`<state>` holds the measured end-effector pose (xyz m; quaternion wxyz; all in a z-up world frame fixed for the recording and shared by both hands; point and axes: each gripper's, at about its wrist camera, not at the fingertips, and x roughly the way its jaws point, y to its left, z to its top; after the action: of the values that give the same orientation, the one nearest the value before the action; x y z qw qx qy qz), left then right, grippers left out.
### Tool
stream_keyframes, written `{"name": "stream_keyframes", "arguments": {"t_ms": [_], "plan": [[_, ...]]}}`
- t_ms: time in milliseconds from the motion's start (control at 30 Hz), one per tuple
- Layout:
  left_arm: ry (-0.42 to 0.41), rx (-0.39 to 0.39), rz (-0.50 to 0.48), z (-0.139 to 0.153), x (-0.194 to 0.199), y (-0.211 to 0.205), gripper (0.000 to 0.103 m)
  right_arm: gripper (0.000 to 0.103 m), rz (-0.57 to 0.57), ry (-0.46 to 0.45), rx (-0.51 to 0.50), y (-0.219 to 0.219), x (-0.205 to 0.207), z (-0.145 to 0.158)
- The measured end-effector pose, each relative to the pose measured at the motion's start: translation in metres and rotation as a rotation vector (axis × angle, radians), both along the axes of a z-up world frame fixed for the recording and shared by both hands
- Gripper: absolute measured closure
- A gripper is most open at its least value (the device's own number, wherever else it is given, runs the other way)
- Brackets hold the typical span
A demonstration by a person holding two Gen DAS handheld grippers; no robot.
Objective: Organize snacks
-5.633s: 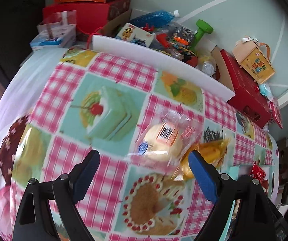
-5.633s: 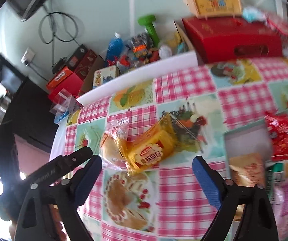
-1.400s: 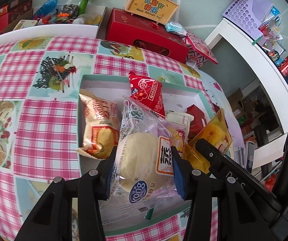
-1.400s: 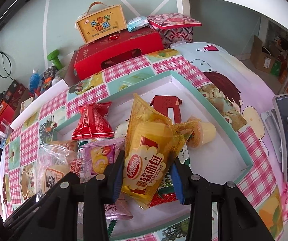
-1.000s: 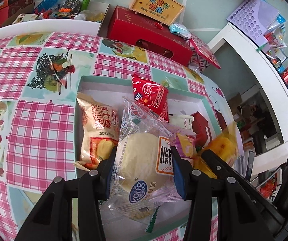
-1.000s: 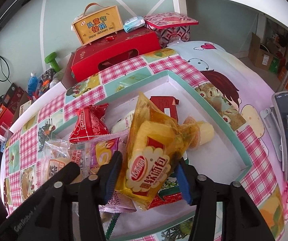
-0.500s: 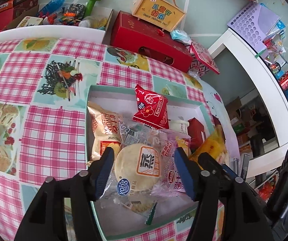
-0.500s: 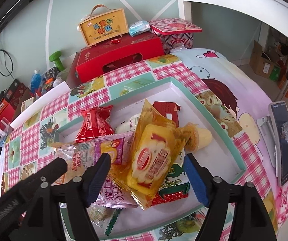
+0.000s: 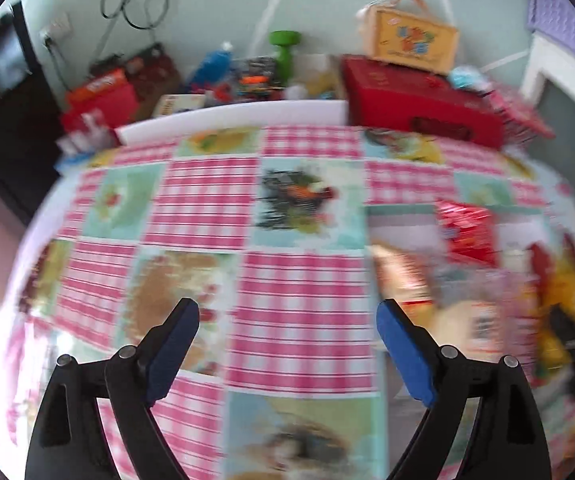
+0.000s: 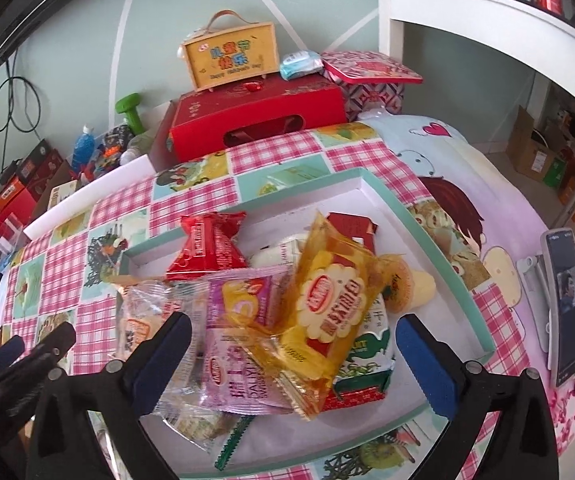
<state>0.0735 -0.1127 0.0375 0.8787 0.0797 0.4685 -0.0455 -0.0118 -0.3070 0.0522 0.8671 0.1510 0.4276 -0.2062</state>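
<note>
A white tray with a teal rim [image 10: 427, 236] holds several snack packs. The yellow bread pack [image 10: 327, 300] lies on the pile between the jaws of my right gripper [image 10: 292, 322]; they are opening and the pads stand clear of it. Beside it lie a purple pack [image 10: 243, 300], a red pack [image 10: 207, 248] and a clear-wrapped bun [image 10: 143, 320]. The left wrist view is blurred. There my left gripper [image 9: 285, 312] hangs over the checked tablecloth [image 9: 299, 292], its jaws opening with nothing between them. The tray [image 9: 399, 212] is to its right.
A red box [image 10: 259, 120] with a yellow carry box [image 10: 231, 56] on top stands behind the tray. A phone on a stand [image 10: 567, 304] sits at the right. A white strip [image 9: 231, 118], a green dumbbell [image 10: 129, 106] and bottles line the far edge.
Both grippers have opened wide and let go; the bun and the yellow bread pack now lie in the tray. My left gripper has swung left, away from the tray and over the tablecloth.
</note>
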Motion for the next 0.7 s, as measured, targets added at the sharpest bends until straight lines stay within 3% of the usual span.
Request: {"name": "stream_keyframes", "arguments": {"t_ms": [167, 700], "plan": [[-0.004, 0.066, 0.045, -0.007, 0.003, 0.02, 0.012, 0.0, 0.04, -0.006, -0.02, 0.015, 0.003, 0.003], [0.027, 0.05, 0.07, -0.005, -0.022, 0.047, 0.012, 0.0, 0.15, -0.031, -0.064, 0.069, -0.012, 0.015]]}}
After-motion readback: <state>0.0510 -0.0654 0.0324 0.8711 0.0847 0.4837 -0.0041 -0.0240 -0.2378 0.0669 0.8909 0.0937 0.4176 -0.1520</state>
